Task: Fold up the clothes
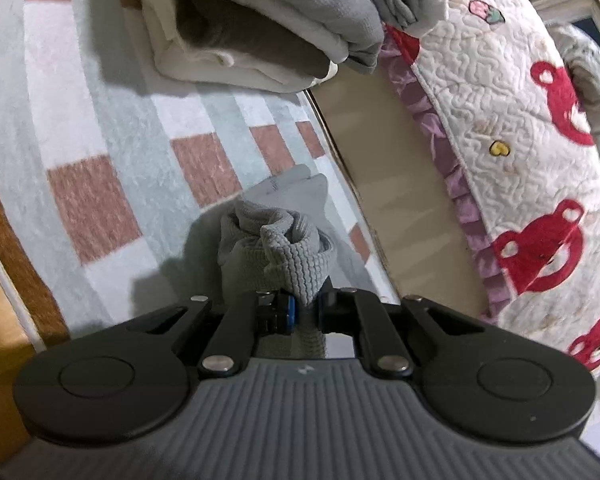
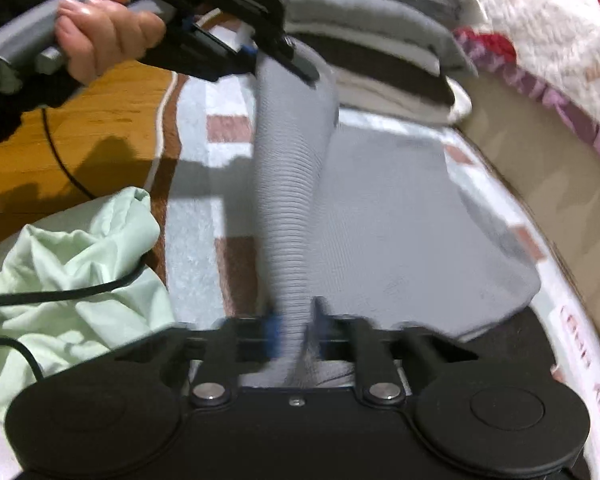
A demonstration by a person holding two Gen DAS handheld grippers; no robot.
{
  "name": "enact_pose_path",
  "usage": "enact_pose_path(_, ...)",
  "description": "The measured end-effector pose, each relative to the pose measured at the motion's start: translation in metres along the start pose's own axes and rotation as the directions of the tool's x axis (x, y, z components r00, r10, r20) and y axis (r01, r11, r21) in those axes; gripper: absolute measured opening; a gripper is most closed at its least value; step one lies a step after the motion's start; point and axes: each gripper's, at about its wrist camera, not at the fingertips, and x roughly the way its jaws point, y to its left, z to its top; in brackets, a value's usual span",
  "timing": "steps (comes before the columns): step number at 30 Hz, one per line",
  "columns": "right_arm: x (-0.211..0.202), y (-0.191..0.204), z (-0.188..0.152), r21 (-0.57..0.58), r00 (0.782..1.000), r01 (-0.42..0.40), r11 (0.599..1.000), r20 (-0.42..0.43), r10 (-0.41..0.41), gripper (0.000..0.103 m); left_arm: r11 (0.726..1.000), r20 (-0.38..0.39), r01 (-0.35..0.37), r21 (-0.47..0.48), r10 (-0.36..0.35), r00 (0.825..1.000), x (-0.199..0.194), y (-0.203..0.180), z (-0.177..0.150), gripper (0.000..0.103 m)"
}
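Left gripper [image 1: 304, 312]: its jaws are clamping a bunched, ribbed end of the grey garment [image 1: 284, 240]; in the right wrist view a hand [image 2: 104, 28] is gripping its handle up near the far end of the rug [image 2: 192, 240].
Right gripper [image 2: 296, 332]: its jaws are pinching the other end of the same ribbed band, at the rug's near edge.
Grey garment: its ribbed band is stretching taut between the two grippers, lifted off the rug, while the rest of it is lying flat on the checked rug toward the right edge.
Folded stack [image 1: 260, 28]: grey and cream pieces are sitting piled at the rug's far edge, beside the quilt [image 1: 512, 140].
Green cloth [image 2: 68, 272]: it is lying crumpled off the rug's left edge, with a black cable [image 2: 60, 292] crossing over it.
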Motion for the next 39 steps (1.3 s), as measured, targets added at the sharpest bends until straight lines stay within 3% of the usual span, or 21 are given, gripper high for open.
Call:
enact_pose_path(4, -0.017, -0.008, 0.007, 0.047, 0.992, -0.123, 0.991, 0.027, 0.122, 0.008, 0.996, 0.014, -0.084, 0.038, 0.084, 0.996, -0.007, 0.0, 0.001, 0.007)
enact_pose_path(7, -0.028, -0.015, 0.015, 0.118, 0.973, -0.231, 0.966, 0.037, 0.228, 0.009, 0.992, 0.033, -0.117, 0.049, 0.115, 0.993, -0.027, -0.001, -0.002, 0.007)
enact_pose_path(13, -0.052, -0.027, 0.029, 0.237, 0.903, -0.428, 0.872, 0.074, 0.423, 0.01, 0.999, 0.083, -0.031, -0.021, 0.033, 0.996, -0.087, 0.011, -0.029, 0.006)
enact_pose_path(17, -0.054, -0.028, 0.028, 0.281, 0.875, -0.474, 0.834, 0.048, 0.481, 0.01, 0.996, 0.063, -0.063, -0.068, 0.067, 0.996, -0.093, 0.019, -0.039, 0.006)
enact_pose_path(19, -0.048, -0.036, 0.027, 0.304, 0.875, -0.472, 0.828, 0.045, 0.482, 0.01, 0.994, 0.047, -0.082, -0.072, 0.086, 0.995, -0.09, 0.016, -0.039, 0.006)
enact_pose_path(22, -0.045, -0.063, 0.027, 0.331, 0.891, -0.445, 0.832, 0.07, 0.449, 0.009, 0.994, 0.012, -0.11, 0.005, 0.109, 0.994, -0.062, -0.015, -0.018, 0.006)
enact_pose_path(27, -0.033, -0.142, 0.03, 0.445, 0.915, -0.393, 0.804, 0.099, 0.392, 0.01, 0.98, -0.065, -0.153, 0.128, 0.162, 0.985, 0.016, -0.068, 0.021, 0.007)
enact_pose_path(31, 0.004, -0.198, 0.025, 0.543, 0.931, -0.327, 0.773, 0.047, 0.361, 0.01, 0.973, -0.046, -0.121, 0.199, 0.132, 0.99, 0.087, -0.08, 0.031, 0.008)
enact_pose_path(35, 0.046, -0.234, 0.006, 0.618, 0.943, -0.231, 0.752, -0.049, 0.33, 0.011, 0.969, -0.028, -0.117, 0.215, 0.126, 0.992, 0.13, -0.07, 0.024, 0.009)
enact_pose_path(38, 0.066, -0.244, -0.006, 0.663, 0.939, -0.197, 0.723, -0.083, 0.332, 0.023, 0.961, -0.018, -0.109, 0.252, 0.117, 0.993, 0.134, -0.067, 0.02, 0.014)
enact_pose_path(39, 0.067, -0.245, -0.009, 0.67, 0.947, -0.177, 0.721, -0.083, 0.31, 0.037, 0.964, -0.015, -0.087, 0.25, 0.093, 0.996, 0.128, -0.067, 0.022, 0.019)
